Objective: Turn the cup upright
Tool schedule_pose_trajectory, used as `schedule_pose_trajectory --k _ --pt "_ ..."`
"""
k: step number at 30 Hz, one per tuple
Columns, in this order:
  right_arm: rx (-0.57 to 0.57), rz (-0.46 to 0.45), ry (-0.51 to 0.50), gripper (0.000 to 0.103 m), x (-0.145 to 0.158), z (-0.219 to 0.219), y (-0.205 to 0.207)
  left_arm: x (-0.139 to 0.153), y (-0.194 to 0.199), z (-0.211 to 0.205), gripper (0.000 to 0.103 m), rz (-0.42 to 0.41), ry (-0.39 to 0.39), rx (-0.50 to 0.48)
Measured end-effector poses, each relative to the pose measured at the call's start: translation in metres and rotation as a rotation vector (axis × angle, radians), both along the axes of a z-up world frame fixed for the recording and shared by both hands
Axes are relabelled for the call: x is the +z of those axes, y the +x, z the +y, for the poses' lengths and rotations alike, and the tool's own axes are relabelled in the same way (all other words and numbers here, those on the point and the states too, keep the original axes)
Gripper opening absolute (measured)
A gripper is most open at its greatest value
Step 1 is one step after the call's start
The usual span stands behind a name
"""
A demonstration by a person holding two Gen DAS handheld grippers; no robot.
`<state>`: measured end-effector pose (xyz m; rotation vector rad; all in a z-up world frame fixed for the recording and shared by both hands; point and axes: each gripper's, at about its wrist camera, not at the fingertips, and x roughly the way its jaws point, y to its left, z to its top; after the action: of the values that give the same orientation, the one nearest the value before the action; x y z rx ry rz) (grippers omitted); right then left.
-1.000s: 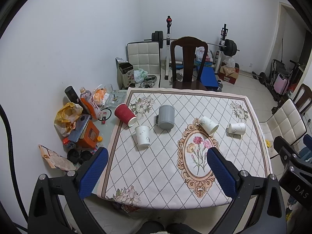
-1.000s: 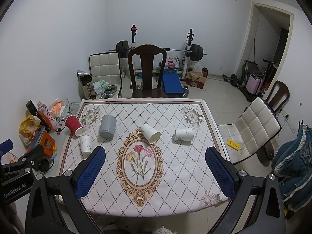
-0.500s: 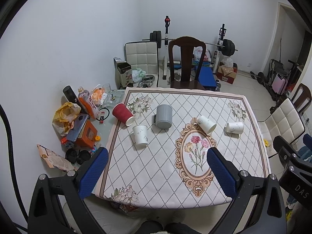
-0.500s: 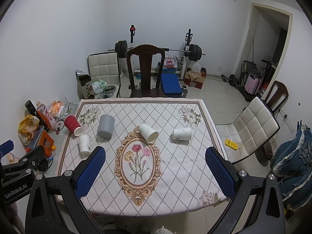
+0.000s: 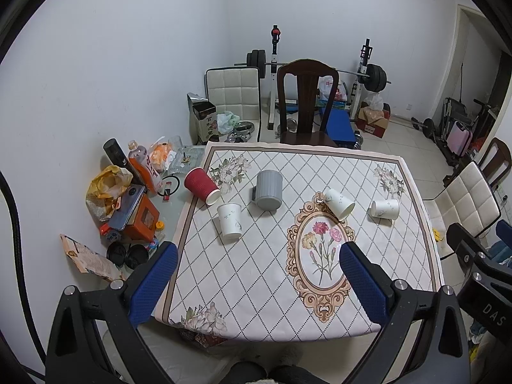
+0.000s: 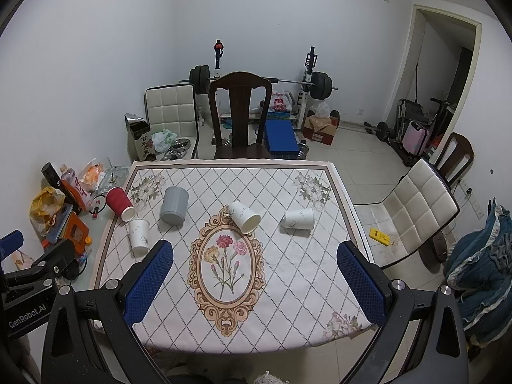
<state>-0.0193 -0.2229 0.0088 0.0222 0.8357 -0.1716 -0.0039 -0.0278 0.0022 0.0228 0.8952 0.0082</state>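
Five cups on the desk, ribbed cup at the left edge, paper cup just before it, mug right of both, tipped cup past centre, last cup rightmost, chair behind the desk.

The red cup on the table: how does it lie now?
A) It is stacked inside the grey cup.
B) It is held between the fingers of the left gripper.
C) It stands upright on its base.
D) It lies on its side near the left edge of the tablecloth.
D. The red cup lies on its side at the left edge of the tablecloth, apart from the grey cup and from both open grippers.
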Motion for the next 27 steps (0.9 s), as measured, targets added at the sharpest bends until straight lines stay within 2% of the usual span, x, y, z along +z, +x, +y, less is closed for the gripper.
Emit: schedule_pose_trajectory --k 6,10,16,18,27 --pt "0.018 0.029 0.011 0.103 -0.011 -0.009 0.0 -0.014 0.003 -0.009 0.103 0.027 0.004 0.031" --pt "0.032 0.068 0.014 0.103 -0.028 -0.007 0.014 -0.041 0.02 0.001 0.103 0.076 0.027 0.096" --pt "0.09 0.194 0.029 0.103 -0.094 0.001 0.054 -0.096 0.049 0.041 0.103 0.213 0.044 0.229" --pt "0.1 0.252 0.025 0.103 -0.124 0.011 0.073 -0.114 0.061 0.056 0.103 0.259 0.045 0.261" --pt "0.141 0.469 0.017 0.103 -0.232 0.07 0.169 -0.18 0.151 0.102 0.103 0.383 0.063 0.32"
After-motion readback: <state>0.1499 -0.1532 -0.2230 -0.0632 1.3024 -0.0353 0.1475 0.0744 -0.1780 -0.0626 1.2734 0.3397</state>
